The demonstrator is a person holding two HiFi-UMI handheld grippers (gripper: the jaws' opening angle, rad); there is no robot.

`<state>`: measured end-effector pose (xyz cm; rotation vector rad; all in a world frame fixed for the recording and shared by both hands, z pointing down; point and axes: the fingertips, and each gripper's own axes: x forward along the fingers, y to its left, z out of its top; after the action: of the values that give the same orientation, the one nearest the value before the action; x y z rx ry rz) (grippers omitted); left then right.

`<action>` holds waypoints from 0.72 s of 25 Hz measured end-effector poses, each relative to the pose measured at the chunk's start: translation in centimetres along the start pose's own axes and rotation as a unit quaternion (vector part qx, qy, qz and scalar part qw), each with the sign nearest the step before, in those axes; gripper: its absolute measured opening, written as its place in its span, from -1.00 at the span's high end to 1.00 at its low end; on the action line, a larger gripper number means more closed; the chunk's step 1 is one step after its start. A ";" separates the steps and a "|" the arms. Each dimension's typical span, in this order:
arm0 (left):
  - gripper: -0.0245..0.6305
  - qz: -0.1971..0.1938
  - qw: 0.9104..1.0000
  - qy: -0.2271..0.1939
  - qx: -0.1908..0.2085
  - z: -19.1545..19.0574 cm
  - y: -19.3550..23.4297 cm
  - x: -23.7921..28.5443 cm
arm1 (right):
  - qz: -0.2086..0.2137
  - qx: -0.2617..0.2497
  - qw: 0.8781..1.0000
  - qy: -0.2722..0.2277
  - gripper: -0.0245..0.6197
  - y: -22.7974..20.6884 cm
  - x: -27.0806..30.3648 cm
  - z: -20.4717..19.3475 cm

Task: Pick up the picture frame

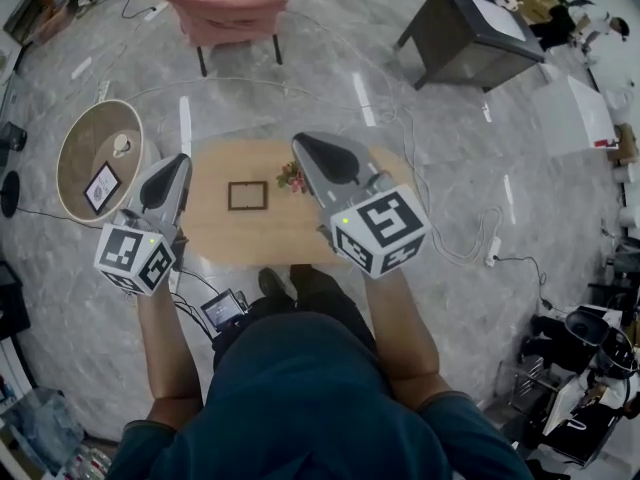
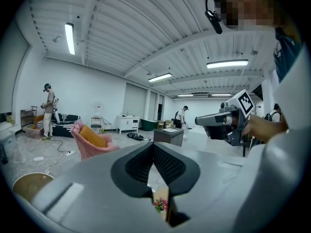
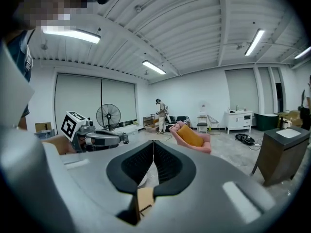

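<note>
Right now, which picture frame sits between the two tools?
The brown frame on the oval table, beside the flowers. The black frame lies on the round table, outside the left tool.

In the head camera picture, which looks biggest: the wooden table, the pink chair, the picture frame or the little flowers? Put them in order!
1. wooden table
2. pink chair, cut off at the top edge
3. picture frame
4. flowers, only slightly smaller than the frame
</note>
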<state>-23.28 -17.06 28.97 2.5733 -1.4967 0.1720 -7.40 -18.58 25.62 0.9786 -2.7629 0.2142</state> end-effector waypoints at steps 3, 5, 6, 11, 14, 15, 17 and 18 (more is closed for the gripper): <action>0.93 0.004 1.000 0.015 -0.015 -2.1 1.3 1.7 | 0.008 0.011 1.000 0.015 0.89 -1.2 1.8 -1.9; 0.93 0.008 0.999 0.030 -0.024 -3.7 2.2 2.5 | 0.012 0.022 0.999 0.026 0.89 -1.8 3.1 -3.4; 0.93 0.011 0.999 0.038 -0.029 -4.6 2.7 2.9 | 0.015 0.027 0.999 0.032 0.89 -2.1 3.6 -4.1; 0.93 0.034 0.994 0.084 -0.061 -10.5 5.5 5.1 | 0.026 0.046 0.997 0.064 0.89 -3.5 6.1 -7.9; 0.93 0.041 0.990 0.109 -0.084 -14.7 7.2 6.4 | 0.033 0.055 0.995 0.081 0.89 -4.1 7.6 -10.2; 0.93 0.042 0.988 0.117 -0.091 -16.1 7.7 6.8 | 0.035 0.058 0.994 0.086 0.89 -4.2 8.1 -10.9; 0.93 0.045 0.984 0.134 -0.104 -18.8 8.6 7.6 | 0.039 0.065 0.993 0.095 0.88 -4.6 9.0 -12.3; 0.92 0.046 0.983 0.143 -0.110 -20.2 9.0 8.1 | 0.040 0.068 0.992 0.098 0.88 -4.9 9.5 -12.9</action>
<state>-27.50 -24.39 50.94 2.2013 -1.4384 0.3487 -9.70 -25.44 40.67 0.8285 -2.6365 0.4899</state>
